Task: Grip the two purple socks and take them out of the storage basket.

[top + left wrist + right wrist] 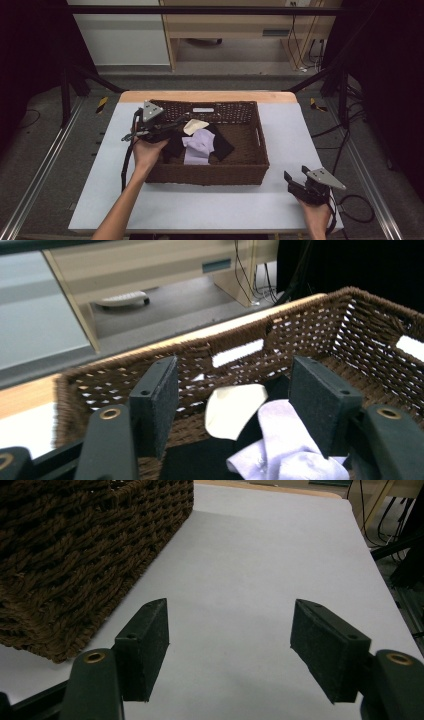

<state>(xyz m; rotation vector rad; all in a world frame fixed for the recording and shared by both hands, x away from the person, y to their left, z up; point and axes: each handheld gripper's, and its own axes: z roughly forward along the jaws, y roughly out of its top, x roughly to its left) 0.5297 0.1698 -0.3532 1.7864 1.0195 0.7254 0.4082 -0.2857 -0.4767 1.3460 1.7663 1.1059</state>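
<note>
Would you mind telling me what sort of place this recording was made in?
Probably a lab or office set up for recording. A white table stands inside a black frame hung with dark curtains, cables trail over the floor behind, and a wooden desk stands beyond. A woven basket of cloths sits on the table.

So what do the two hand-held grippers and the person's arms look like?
Each hand-held gripper, left and right, is black, with flat rectangular jaw pads, brass-coloured rivets, a grey three-cornered plate on top and a trailing black cable. The forearms are bare, with no sleeves.
</note>
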